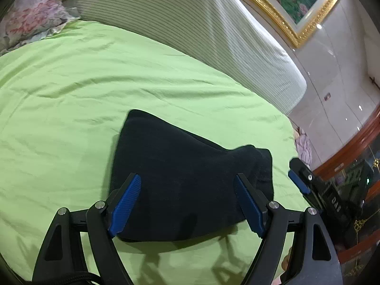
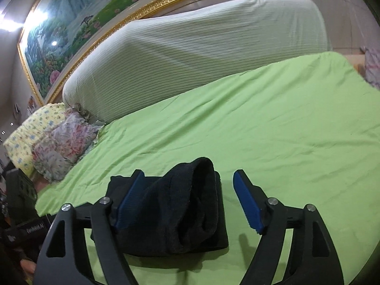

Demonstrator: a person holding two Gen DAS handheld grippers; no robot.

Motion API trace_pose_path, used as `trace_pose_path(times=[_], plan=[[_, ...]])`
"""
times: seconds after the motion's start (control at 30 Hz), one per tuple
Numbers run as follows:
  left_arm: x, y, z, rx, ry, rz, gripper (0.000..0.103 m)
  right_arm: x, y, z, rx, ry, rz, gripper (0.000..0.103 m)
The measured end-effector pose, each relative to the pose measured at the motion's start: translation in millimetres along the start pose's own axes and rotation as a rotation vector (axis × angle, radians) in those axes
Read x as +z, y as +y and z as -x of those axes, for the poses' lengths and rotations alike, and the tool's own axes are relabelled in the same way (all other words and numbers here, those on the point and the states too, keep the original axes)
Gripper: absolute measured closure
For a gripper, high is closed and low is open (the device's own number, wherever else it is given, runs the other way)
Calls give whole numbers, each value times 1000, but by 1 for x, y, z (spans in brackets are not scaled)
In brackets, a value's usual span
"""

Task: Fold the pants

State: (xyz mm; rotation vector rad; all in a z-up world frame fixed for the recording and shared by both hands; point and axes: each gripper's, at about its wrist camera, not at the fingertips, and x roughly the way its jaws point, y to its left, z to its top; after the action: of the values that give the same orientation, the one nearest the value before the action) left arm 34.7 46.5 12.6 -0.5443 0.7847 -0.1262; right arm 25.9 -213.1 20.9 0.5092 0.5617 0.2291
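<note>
The black pants [image 1: 180,175] lie folded into a compact bundle on the green bed sheet [image 1: 71,95]. My left gripper [image 1: 187,190] is open, its blue pads on either side above the bundle, holding nothing. The right gripper's blue pad and black body [image 1: 301,182] show at the bundle's right edge. In the right wrist view the bundle [image 2: 180,211] lies low and left of centre, with a rolled end on top. My right gripper [image 2: 187,190] is open and empty; its left finger overlaps the bundle, its right finger is over bare sheet.
A long striped bolster [image 1: 201,35] lies along the far side of the bed under a gold-framed painting [image 2: 83,23]. Floral pillows [image 2: 54,137] sit at one end. The bed edge and a dark wood cabinet [image 1: 356,142] are to the right.
</note>
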Motion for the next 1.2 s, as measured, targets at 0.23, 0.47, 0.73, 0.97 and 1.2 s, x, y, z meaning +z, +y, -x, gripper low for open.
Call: trace_pose_path(times=[0.23,0.47,0.73,0.97,1.2], plan=[[6,16,-10,60,22,7,21,-12,-4,-10,-3,54,-24,24],[16,19,-37,91,72,-31,21,-14,-8,-24,-8,98,-48,24],[24,19,-71,218,112,-102,20,-12,-4,-47,-85,147,15,24],[28,48,-89,187,161,-14,19,-25,-33,-56,-91,171,-20,23],[30,61,-94,175,168,16,19,-29,-45,-61,-76,168,-36,20]])
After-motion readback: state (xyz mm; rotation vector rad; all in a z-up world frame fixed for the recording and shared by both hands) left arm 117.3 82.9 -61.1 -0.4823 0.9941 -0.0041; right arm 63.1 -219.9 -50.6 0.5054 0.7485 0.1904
